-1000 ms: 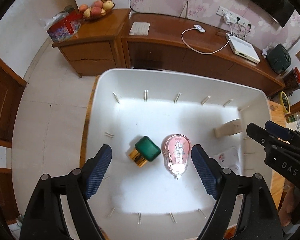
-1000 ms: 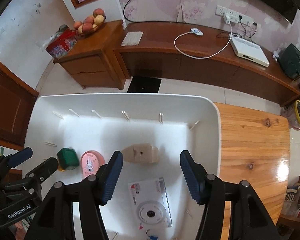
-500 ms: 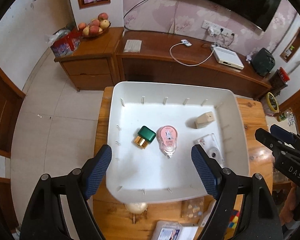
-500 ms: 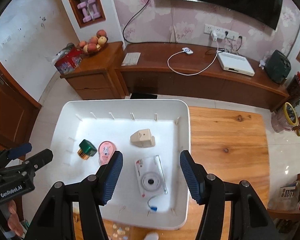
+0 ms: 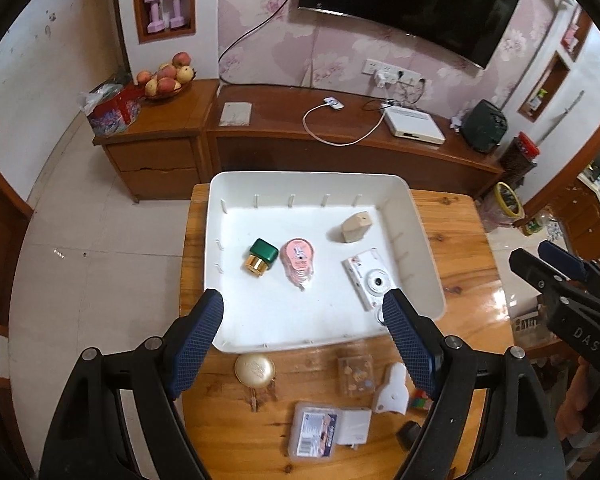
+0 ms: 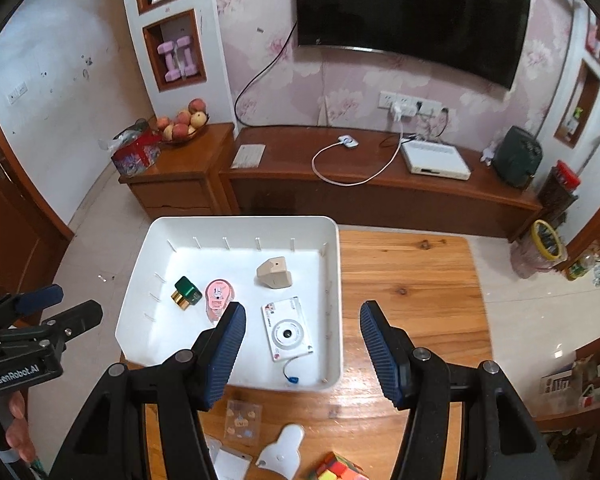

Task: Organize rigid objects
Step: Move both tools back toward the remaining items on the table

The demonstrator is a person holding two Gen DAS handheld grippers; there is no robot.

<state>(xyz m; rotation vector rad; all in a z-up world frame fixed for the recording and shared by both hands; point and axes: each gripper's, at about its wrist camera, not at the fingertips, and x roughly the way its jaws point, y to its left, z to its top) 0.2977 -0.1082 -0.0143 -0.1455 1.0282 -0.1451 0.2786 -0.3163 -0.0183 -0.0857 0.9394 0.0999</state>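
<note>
Both grippers, left [image 5: 302, 340] and right [image 6: 300, 348], are hanging empty and open, with the loose pieces lying nearer them than the white tray [image 5: 428, 256], the gold compact [image 5: 255, 368] closest to the left one.

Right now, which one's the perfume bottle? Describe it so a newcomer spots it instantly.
Find the white tray on the wooden table. Four items lie inside; the perfume bottle is the one nearest the tray's left wall, beside the pink oval case. Only it has a dark green cap and gold body.

Wall-mounted television [image 6: 412, 12], fruit bowl [image 6: 182, 124] on wooden cabinet [image 6: 180, 176], pink dumbbells [image 6: 178, 60] in niche
</note>
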